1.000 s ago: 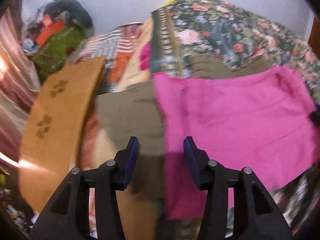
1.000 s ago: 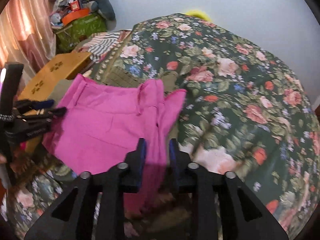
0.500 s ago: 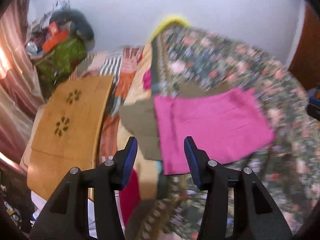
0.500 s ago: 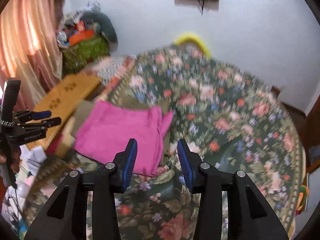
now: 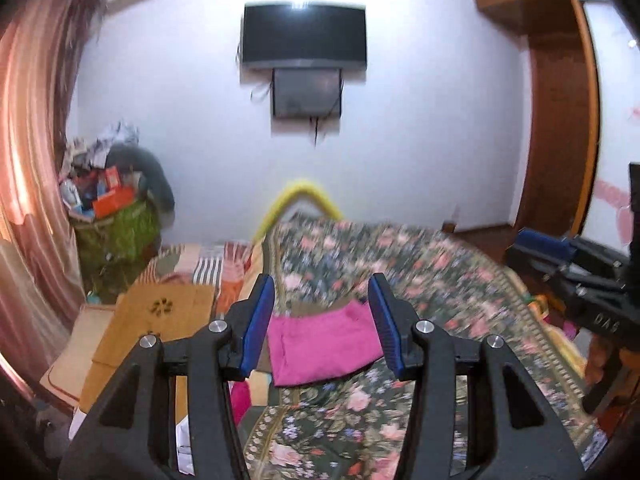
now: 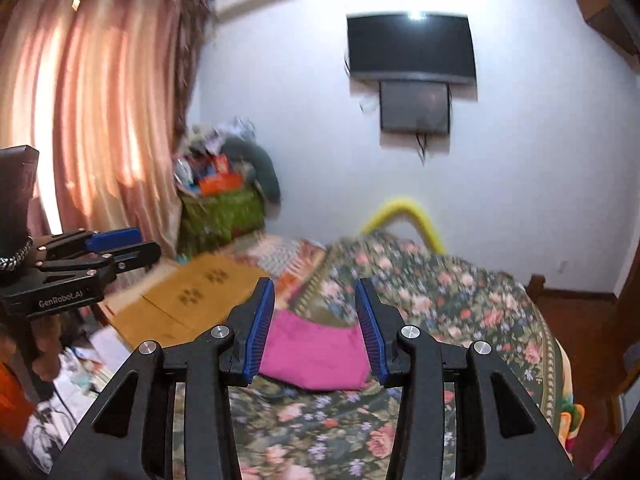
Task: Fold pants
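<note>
The pink pants (image 5: 322, 344) lie folded into a flat rectangle on the floral bed cover (image 5: 420, 280). They also show in the right wrist view (image 6: 316, 354). My left gripper (image 5: 322, 324) is open and empty, held well back from and above the pants. My right gripper (image 6: 316, 326) is open and empty too, also far back from them. Each gripper shows in the other's view: the right one (image 5: 560, 264) at the right edge, the left one (image 6: 104, 248) at the left edge.
An olive cloth (image 5: 320, 307) peeks out under the pants' far edge. A wooden board (image 6: 200, 292) lies left of the bed. A cluttered green basket (image 6: 224, 208) stands by the curtain (image 6: 100, 120). A TV (image 5: 304, 40) hangs on the far wall.
Both grippers have pulled up and far back from the pants. The right gripper, shut on the pants' edge a second ago, has let go and opened. The pants stay folded on the bed.
</note>
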`<state>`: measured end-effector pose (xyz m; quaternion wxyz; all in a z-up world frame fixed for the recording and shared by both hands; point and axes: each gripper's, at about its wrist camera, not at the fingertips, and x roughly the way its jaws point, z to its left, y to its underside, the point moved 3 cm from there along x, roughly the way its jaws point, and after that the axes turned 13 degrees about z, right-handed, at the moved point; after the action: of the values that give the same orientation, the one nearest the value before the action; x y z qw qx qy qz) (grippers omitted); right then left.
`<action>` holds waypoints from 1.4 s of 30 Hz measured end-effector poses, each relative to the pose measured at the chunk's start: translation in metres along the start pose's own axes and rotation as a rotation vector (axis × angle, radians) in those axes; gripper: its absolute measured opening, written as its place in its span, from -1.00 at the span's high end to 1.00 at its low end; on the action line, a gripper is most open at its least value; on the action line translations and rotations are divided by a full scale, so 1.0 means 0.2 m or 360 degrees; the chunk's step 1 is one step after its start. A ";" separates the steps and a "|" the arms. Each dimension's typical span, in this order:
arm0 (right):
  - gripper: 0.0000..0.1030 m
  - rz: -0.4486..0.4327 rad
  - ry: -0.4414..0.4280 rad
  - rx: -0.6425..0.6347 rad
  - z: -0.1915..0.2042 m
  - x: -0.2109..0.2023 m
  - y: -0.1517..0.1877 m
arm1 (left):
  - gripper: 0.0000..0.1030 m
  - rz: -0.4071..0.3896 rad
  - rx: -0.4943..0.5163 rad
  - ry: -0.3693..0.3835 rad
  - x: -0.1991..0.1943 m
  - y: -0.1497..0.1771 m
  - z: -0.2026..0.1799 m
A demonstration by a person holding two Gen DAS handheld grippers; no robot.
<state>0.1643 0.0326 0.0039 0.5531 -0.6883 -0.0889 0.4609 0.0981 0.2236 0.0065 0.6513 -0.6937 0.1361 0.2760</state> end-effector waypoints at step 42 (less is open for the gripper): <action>-1.00 -0.0336 0.0057 0.0066 0.23 -0.58 0.30 | -0.99 -0.0307 -0.0094 -0.0063 -0.61 0.38 -0.23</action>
<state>0.0433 -0.0322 0.0178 0.6142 -0.6716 -0.1415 0.3896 -0.0331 0.1492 0.0110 0.6567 -0.7168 0.0476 0.2295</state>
